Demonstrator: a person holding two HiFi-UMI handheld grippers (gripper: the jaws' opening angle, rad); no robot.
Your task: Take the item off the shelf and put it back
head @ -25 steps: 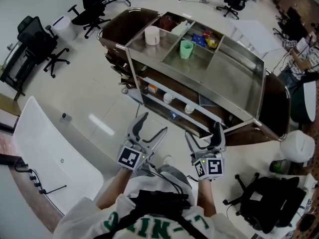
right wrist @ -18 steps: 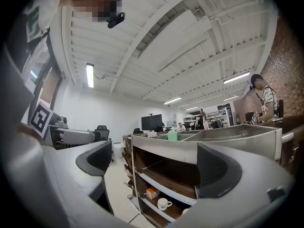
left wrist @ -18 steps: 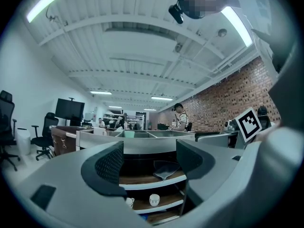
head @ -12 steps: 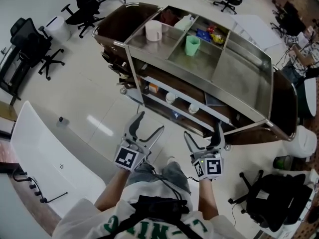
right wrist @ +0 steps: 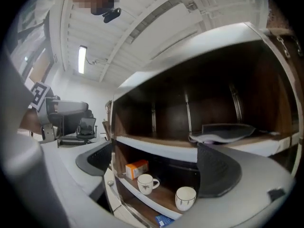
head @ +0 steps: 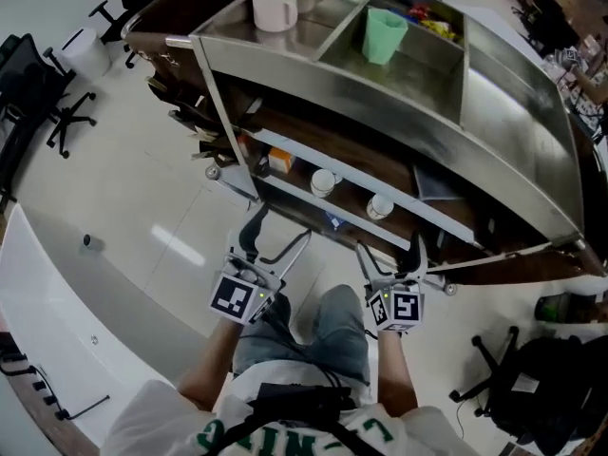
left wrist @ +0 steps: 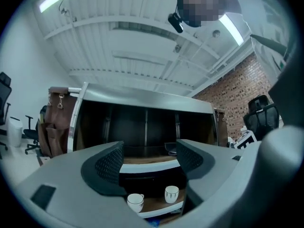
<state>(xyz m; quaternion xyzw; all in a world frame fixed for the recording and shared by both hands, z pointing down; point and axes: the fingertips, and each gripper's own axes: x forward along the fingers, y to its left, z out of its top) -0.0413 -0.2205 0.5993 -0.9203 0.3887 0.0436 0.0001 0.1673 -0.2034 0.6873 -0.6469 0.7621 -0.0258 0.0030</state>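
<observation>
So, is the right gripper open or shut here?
Open. The right gripper shows its jaws wide apart with nothing between them; the handled white mug sits beyond, untouched.

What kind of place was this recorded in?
Probably an open office or lab workspace: wheeled office chairs stand around, there is a brick wall, and a steel-topped service cart is parked on the floor.
</observation>
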